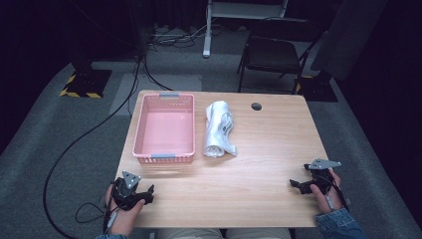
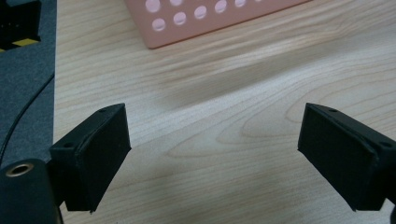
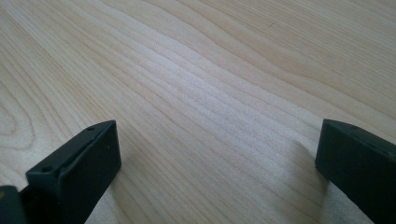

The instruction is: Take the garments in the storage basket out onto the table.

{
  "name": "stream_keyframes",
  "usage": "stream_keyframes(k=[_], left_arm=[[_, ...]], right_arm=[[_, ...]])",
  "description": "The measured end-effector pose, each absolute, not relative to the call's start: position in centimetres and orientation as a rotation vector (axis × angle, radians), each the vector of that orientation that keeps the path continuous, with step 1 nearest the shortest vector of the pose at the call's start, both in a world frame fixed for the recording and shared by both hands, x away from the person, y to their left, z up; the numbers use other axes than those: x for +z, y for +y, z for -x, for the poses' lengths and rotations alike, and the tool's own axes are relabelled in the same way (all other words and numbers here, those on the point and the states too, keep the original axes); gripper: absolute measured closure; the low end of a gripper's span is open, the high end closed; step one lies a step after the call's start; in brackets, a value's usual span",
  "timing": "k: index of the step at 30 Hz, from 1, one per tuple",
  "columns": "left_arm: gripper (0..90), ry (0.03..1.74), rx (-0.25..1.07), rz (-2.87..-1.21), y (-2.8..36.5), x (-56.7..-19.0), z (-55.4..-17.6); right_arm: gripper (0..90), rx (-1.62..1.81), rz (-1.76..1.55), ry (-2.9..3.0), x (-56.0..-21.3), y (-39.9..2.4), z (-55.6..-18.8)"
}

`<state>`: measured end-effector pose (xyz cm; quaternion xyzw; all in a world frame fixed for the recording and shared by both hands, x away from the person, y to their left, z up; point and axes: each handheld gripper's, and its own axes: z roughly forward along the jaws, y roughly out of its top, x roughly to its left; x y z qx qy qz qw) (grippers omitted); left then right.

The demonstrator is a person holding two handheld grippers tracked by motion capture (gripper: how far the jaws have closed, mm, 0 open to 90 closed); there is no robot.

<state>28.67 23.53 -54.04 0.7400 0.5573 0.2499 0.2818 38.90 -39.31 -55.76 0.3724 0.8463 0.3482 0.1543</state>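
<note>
Perforated pink plastic basket (image 1: pixel 164 128), crumpled white bag (image 1: pixel 219 129), woodgrain table (image 1: pixel 259 169)

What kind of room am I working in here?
Probably a recording studio or lab: a lone wooden table on grey carpet, dark drapes around it, cables across the floor, a folding chair behind.

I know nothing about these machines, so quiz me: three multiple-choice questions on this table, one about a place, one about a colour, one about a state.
1. Where does the white plastic bag lie?
A. inside the basket
B. on the table, right of the basket
C. on the chair

2. What colour is the basket?
A. pink
B. blue
C. green

3. How is the left gripper?
A. shut on the bag
B. shut and empty
C. open and empty

Answers: B, it lies on the wood beside the basket; A, its walls are pink; C, its jaws stand apart over bare table.
</note>
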Motion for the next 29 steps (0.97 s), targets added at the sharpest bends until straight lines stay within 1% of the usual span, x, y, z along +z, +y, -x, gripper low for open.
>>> stream_keyframes(k=[13, 18, 21, 29], left_arm=[[7.8, 1.521, 0.617, -2.050, 23.4, -55.1, -28.8], [5.1, 1.545, 0.550, -1.995, 23.9, -55.5, -28.8], [0.3, 1.514, 0.559, -1.973, 24.2, -55.9, -28.8], [0.1, 1.497, 0.565, -1.972, 24.3, -56.0, -28.7]], right_arm=[[0.0, 0.998, -1.067, 2.426, -55.8, -39.3, -38.9], [0.0, 0.998, -1.066, 2.426, -55.8, -39.3, -38.9], [0.1, 0.998, -1.066, 2.426, -55.8, -39.3, -38.9], [0.1, 0.998, -1.067, 2.426, -55.8, -39.3, -38.9]])
